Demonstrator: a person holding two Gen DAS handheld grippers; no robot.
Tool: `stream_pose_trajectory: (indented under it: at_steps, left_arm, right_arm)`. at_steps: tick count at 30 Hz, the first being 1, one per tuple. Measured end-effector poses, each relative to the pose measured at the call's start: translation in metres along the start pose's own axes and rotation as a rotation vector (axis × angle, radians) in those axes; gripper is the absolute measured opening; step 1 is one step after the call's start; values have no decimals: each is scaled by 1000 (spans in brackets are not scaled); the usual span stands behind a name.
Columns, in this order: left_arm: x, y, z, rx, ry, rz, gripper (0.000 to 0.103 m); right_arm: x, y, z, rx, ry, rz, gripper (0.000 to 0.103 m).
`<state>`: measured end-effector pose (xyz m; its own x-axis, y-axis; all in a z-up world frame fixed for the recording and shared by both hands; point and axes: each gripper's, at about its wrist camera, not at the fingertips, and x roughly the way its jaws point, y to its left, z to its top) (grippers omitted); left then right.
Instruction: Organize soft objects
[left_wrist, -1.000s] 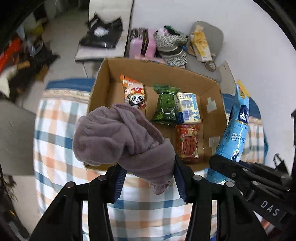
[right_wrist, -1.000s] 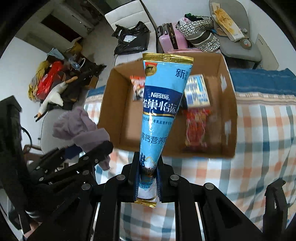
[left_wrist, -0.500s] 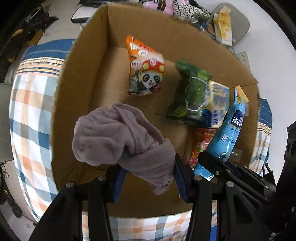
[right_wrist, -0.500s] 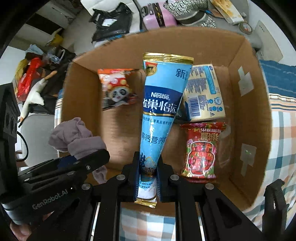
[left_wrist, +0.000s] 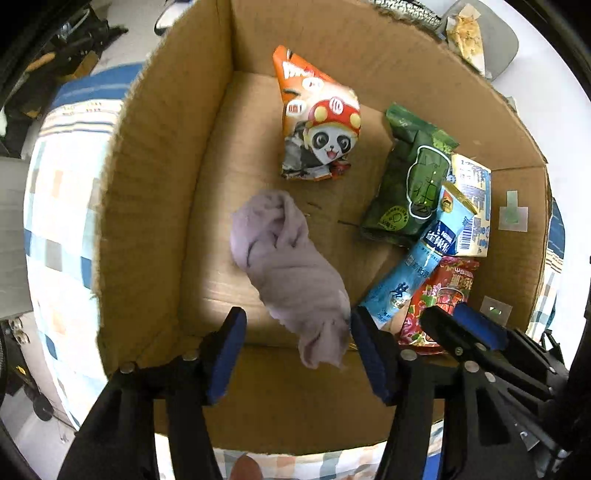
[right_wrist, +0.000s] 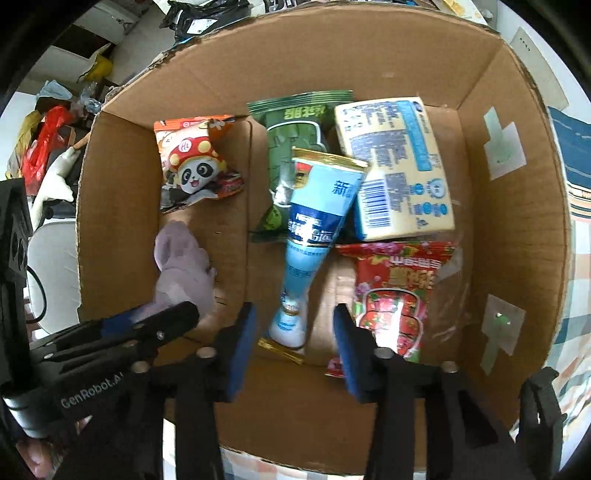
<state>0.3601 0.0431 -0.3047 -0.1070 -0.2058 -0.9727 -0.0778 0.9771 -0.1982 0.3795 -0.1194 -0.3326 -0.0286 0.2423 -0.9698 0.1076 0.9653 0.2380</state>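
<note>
A mauve cloth (left_wrist: 288, 266) lies loose on the floor of the cardboard box (left_wrist: 155, 206), just ahead of my open left gripper (left_wrist: 295, 343); it also shows in the right wrist view (right_wrist: 181, 269). A blue Nestle pouch (right_wrist: 310, 236) lies in the box, leaning on the green packet (right_wrist: 291, 140), in front of my open right gripper (right_wrist: 295, 347); it also shows in the left wrist view (left_wrist: 417, 266). Both grippers hover over the box's near edge and are empty.
In the box also lie a panda snack bag (left_wrist: 317, 125), a yellow-blue pack (right_wrist: 391, 166) and a red packet (right_wrist: 395, 295). The box stands on a checked cloth (left_wrist: 55, 206). Clutter and chairs lie beyond the box.
Both grippers opened. The mauve cloth dropped from the left gripper and the blue pouch from the right gripper onto the box floor. Both grippers moved closer over the box.
</note>
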Motion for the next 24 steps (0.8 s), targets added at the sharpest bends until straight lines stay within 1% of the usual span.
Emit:
stream_pose_trajectory:
  at_steps: [1,5,6,8,9,11,12,13,14,16,17,18,19,22,24]
  left_arm:
    - [-3,-2,-1,10,-9,9,57]
    - [-19,-9,-13,44,-42,29,57]
    - [-22,-9,-10,47,-48,31,57]
    - [-30,-11,-14,58,-69,40,58]
    - [-34,-13,-16,67,-86,52,60]
    - [-45,-17,-22,90,-131,87,75]
    - [-50,-16,-24,98,-148,100,77]
    - [-54,-18,-28,109,-176,126,81]
    - [-54,-20,-29,117,-196,147,86]
    - [-64,-21,-37,136,-250,191,89]
    - [-67,-22,-41,143,-274,208,92]
    - [-62,-22,-38,145,-283,215,94]
    - [-63,-22,-40,146,-295,223,96]
    - [-66,-22,-47,144,-319,237,97]
    - [-67,-20,-51,136,-318,229,98]
  right_arm:
    - [-2,-3,-1,1,-3,-4,52]
    - [-15,-16,-10,6,-19,-10,54]
    - [-21,-18,-9,5,-24,-15,54]
    - [-32,-11,-17,1,-37,-24,54]
    - [-36,-13,-20,-4,-43,-32,54]
    - [-41,-13,-24,-10,-59,-62,57]
    - [-43,-12,-27,-15,-68,-78,62]
    - [-46,-13,-30,-23,-84,-109,68]
    - [-49,-11,-32,-27,-92,-123,72]
    - [-54,-14,-37,-34,-113,-158,85]
    - [-56,-13,-40,-33,-119,-174,88]
    - [-58,-14,-43,-30,-126,-187,93]
    - [-60,-17,-47,-23,-135,-197,96]
    - [-69,-22,-53,-11,-158,-228,102]
    - [-75,-24,-57,-4,-171,-238,102]
